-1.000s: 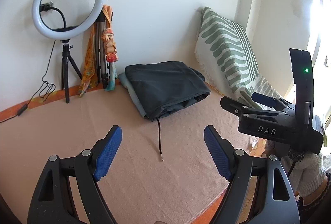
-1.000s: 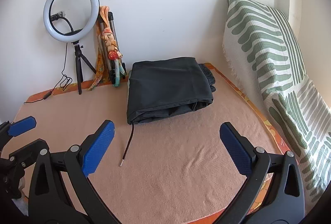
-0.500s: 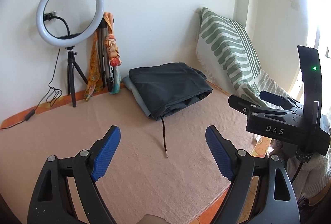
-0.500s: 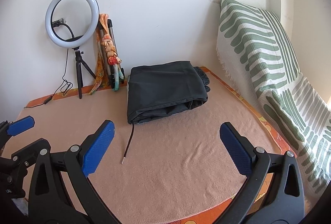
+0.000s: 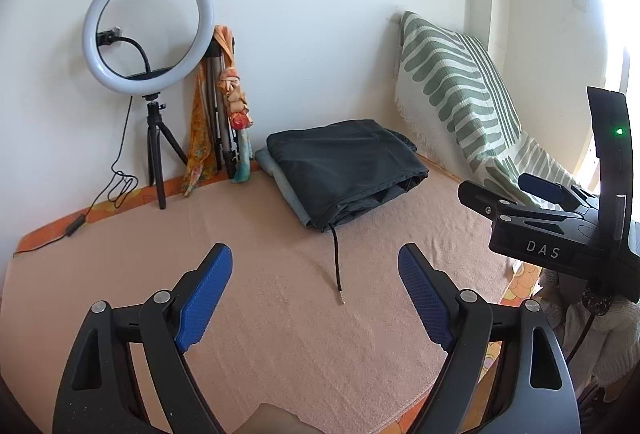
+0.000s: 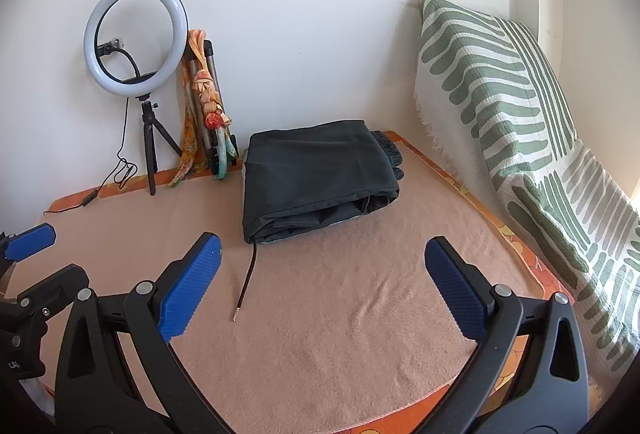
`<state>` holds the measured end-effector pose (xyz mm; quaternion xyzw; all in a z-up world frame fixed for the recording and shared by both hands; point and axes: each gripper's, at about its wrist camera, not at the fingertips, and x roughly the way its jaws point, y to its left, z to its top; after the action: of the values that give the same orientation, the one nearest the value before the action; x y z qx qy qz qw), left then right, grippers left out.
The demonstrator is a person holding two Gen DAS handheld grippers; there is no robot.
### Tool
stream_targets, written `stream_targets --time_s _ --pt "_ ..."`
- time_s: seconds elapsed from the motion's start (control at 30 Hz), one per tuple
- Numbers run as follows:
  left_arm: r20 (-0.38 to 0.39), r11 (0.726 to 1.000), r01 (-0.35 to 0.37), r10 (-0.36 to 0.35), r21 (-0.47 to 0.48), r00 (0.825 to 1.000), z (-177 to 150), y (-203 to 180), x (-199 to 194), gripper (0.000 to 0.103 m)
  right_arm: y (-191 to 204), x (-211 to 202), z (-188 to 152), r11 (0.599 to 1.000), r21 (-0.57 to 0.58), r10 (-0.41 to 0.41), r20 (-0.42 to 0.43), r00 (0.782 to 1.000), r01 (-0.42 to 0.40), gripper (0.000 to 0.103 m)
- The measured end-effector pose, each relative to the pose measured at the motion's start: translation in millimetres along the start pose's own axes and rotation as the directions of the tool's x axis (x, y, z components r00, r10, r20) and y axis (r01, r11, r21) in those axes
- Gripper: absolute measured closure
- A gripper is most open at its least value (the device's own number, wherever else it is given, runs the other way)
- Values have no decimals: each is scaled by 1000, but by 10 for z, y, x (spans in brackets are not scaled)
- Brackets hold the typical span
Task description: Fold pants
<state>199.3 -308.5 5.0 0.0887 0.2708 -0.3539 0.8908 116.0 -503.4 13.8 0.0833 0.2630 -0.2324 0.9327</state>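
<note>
One pair of dark grey pants lies folded into a thick rectangular bundle on a peach blanket, ahead of both tongs and apart from them, near the far wall. One dark drawstring trails out of the bundle's near corner toward the tongs, its metal tip resting on the blanket between the bundle and the left finger of the right tongs. A lighter grey-blue layer shows under the bundle's left edge in the left wrist view.

Two tongs are in view. The left gripper hangs above the blanket with its two blue-padded fingers spread wide, holding nothing. The right gripper is likewise spread wide and empty, beside the left one.

Ahead and left of the tongs, one white ring light stands on a small black tripod against the wall. Just right of it leans one folded tripod draped with an orange patterned scarf. To the right of the tongs, one green-and-white striped cushion cover slopes against the wall.
</note>
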Motion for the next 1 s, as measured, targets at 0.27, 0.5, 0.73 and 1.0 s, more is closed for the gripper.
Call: stream_targets --time_s 0.27,0.5,0.73,1.0 --pt "-1 1000 1 -1 -5 1000 -1 18 3 17 -4 10 5 1000 1 4 0 1000 -4 0" --pt "-8 1000 2 -2 -8 1000 -8 26 11 17 -6 15 6 1000 2 4 0 1000 -4 0" --pt "-2 1000 -1 1 0 1000 -5 25 2 17 -2 18 9 1000 0 5 2 1000 -5 0" --pt "16 1000 -22 22 8 1000 16 11 -55 17 9 4 -1 1000 -1 5 1 1000 -5 0"
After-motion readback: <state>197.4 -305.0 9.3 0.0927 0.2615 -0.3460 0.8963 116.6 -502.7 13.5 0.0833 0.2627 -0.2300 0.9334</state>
